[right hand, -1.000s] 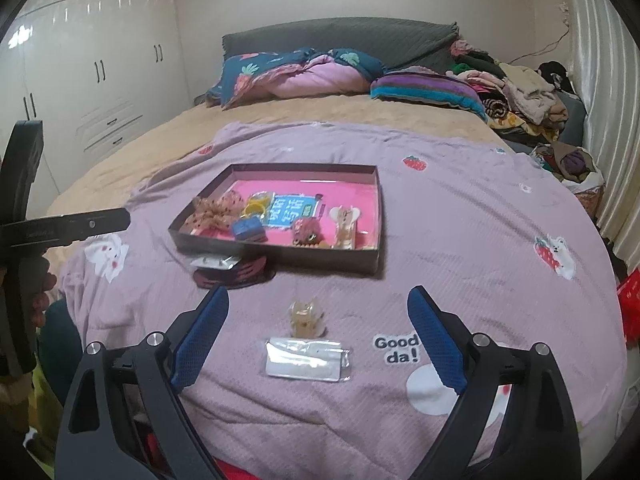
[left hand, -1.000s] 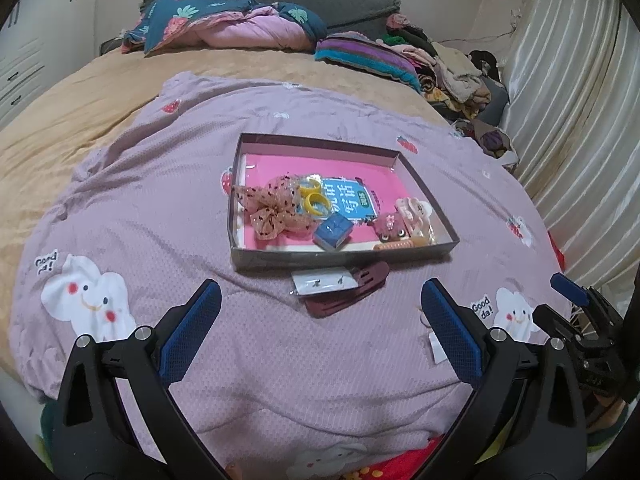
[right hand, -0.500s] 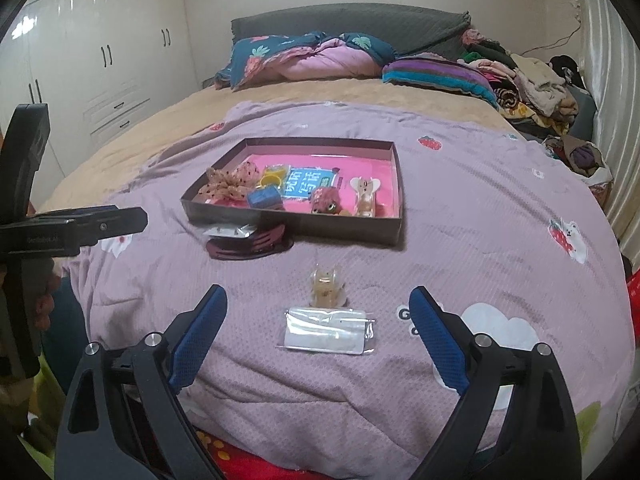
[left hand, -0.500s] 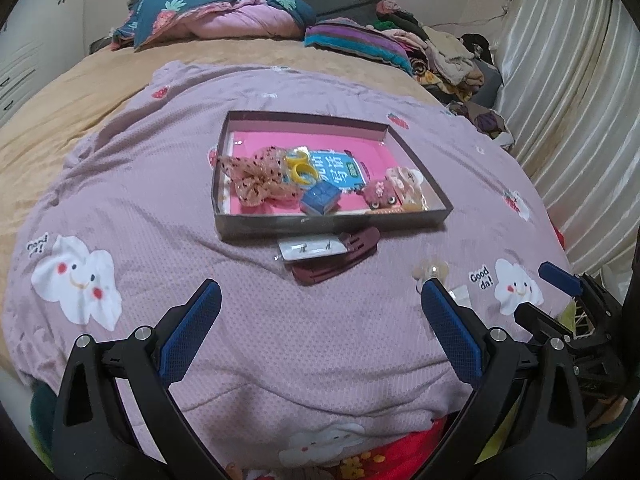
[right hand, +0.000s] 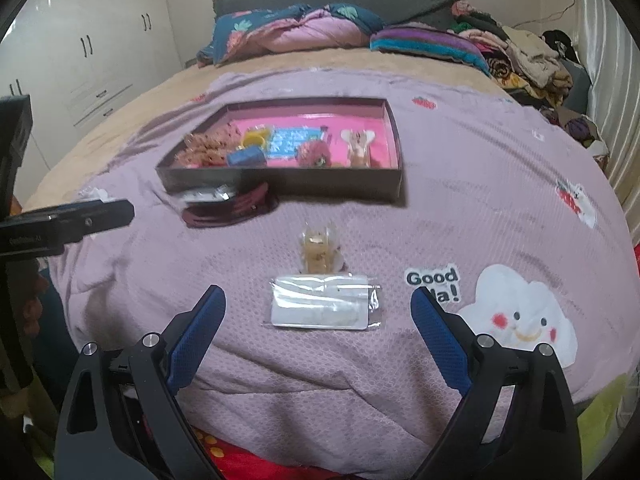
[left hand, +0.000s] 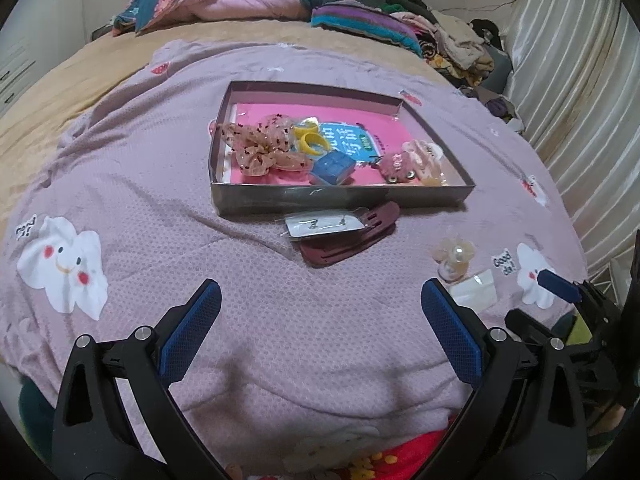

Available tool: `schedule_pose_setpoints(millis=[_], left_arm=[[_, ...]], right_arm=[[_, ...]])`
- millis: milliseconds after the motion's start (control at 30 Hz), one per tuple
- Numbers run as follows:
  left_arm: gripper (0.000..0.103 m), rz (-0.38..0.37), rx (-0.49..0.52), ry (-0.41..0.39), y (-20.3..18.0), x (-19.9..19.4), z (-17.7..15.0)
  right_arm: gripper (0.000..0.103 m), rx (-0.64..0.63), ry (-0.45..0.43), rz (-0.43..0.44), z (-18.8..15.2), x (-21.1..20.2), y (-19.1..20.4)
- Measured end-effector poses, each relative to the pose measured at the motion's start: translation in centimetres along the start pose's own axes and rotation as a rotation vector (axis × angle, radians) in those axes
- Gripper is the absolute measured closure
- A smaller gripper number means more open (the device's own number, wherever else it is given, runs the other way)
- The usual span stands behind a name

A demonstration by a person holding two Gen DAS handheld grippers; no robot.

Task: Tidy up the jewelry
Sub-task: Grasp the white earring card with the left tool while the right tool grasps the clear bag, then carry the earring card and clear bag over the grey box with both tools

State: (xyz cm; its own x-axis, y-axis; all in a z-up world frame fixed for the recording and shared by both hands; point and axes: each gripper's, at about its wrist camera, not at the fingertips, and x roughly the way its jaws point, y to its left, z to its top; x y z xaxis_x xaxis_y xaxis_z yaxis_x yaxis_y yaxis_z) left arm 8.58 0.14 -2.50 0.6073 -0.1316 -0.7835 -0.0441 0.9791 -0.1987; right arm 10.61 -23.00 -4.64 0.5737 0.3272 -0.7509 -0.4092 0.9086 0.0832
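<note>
Lilac quilted bedspread (right hand: 460, 208) printed with white clouds and strawberries covers the bed, and everything lies on it. Nearest the right gripper (right hand: 316, 316), whose 2 blue-padded fingers (right hand: 196, 336) stand wide apart with nothing between them, a clear plastic packet with a white card (right hand: 324, 301) lies flat just ahead, centred between the fingertips and not touched by either. Just beyond it, touching or nearly touching its far edge, sits a small translucent amber hair claw clip (right hand: 320, 254).

On the left, the left gripper (left hand: 318, 322) is likewise spread wide and empty above bare bedspread. Ahead of it and slightly right of centre lies a dark maroon hair clip (left hand: 344, 240) with a small clear earring packet (left hand: 324, 222) resting on top; both sit just in front of the near wall of a shallow dark-grey cardboard tray with a pink floor (left hand: 344, 196). The amber clip and the white-card packet appear beside the left gripper's right fingertip.

Inside the tray, from left to right, are a beige dotted fabric scrunchie (left hand: 260, 148), a yellow ring-shaped band (left hand: 310, 142), a blue cube-shaped box (left hand: 332, 168), a fuzzy pink charm (left hand: 396, 166) and a pale bow-shaped clip (left hand: 424, 152).

Farther back lie rumpled pillows and blankets (right hand: 296, 30) against a grey headboard.
</note>
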Motion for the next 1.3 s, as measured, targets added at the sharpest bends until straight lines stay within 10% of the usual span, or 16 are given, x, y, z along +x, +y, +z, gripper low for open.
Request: schedule_pose_setpoints(millis=[1000,1300], left_arm=[[0.010,0.032,-0.084,0.087,0.8,9.9,3.3],[0.035,0.003,-0.039,0.092,-0.1,9.8,3.4]], right_arm=[[0.010,-0.003,0.116,-0.032,-0.3,7.0,0.3],[0.015,-0.012,0.107,-0.007,-0.5,7.0,0.7]])
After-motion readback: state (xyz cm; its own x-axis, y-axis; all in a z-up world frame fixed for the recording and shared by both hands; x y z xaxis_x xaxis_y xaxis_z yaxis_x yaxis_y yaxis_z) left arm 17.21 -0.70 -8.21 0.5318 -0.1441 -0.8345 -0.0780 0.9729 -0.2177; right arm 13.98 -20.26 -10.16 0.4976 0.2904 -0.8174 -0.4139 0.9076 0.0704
